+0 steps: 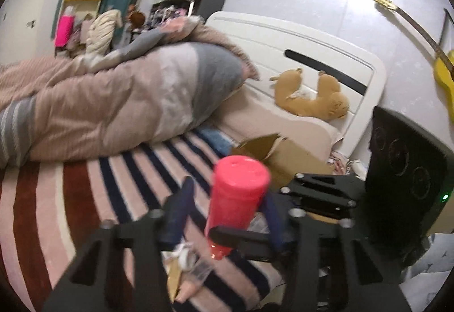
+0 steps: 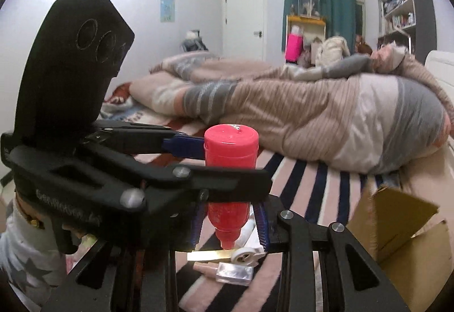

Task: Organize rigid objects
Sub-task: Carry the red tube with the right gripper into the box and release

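A red plastic bottle is held upside down above the striped bed cover, flat base up, narrow neck down. In the left wrist view my left gripper has its blue pads on both sides of it, and the right gripper's black finger crosses in front. In the right wrist view the bottle stands between my right gripper's blue pads near the neck, while the left gripper reaches in from the left and clasps its upper part. Both look shut on the bottle. Below lie small items: a tape dispenser and a clear box.
An open cardboard box stands on the bed at the right, also in the left wrist view. A bunched quilt covers the far side. A plush bear lies by the headboard. A yellow guitar leans on the wall.
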Motion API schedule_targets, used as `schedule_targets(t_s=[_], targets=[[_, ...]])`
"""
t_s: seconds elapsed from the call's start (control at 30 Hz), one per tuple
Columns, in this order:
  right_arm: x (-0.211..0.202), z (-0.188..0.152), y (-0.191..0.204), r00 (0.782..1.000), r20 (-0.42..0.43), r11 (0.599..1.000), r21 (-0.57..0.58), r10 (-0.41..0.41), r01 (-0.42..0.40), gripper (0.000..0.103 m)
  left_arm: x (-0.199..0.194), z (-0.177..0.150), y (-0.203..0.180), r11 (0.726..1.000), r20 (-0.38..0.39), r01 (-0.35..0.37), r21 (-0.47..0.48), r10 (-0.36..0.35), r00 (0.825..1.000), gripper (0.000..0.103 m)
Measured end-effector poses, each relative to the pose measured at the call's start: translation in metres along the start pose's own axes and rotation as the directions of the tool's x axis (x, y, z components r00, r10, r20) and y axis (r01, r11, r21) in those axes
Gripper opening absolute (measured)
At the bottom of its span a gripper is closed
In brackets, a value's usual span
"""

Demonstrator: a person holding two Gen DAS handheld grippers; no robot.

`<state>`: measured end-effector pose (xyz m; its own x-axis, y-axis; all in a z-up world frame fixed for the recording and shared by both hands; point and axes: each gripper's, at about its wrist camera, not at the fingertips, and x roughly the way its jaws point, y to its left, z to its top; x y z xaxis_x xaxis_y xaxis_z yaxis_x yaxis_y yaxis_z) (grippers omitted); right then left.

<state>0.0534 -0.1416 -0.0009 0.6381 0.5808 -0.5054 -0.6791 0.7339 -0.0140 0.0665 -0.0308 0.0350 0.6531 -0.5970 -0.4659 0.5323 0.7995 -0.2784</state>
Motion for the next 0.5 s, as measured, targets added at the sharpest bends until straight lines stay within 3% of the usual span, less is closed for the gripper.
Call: schedule_targets(t_s=[0.27, 0.5], targets=[[-0.054, 0.002, -0.048, 0.994, 0.112, 0.999, 0.047, -0.013, 0.007, 0.027, 0.024, 0.037, -0.071, 0.99, -0.001, -0.037, 0.133, 0.038, 0.999, 0.028], [-0.09, -0.02, -0.111, 0.99, 0.135, 0.989, 0.147, -0.051, 0.032, 0.027, 0.087, 0.054, -0.123, 0.979, -0.075, 0.0, 0.205, 0.016, 0.997, 0.028]])
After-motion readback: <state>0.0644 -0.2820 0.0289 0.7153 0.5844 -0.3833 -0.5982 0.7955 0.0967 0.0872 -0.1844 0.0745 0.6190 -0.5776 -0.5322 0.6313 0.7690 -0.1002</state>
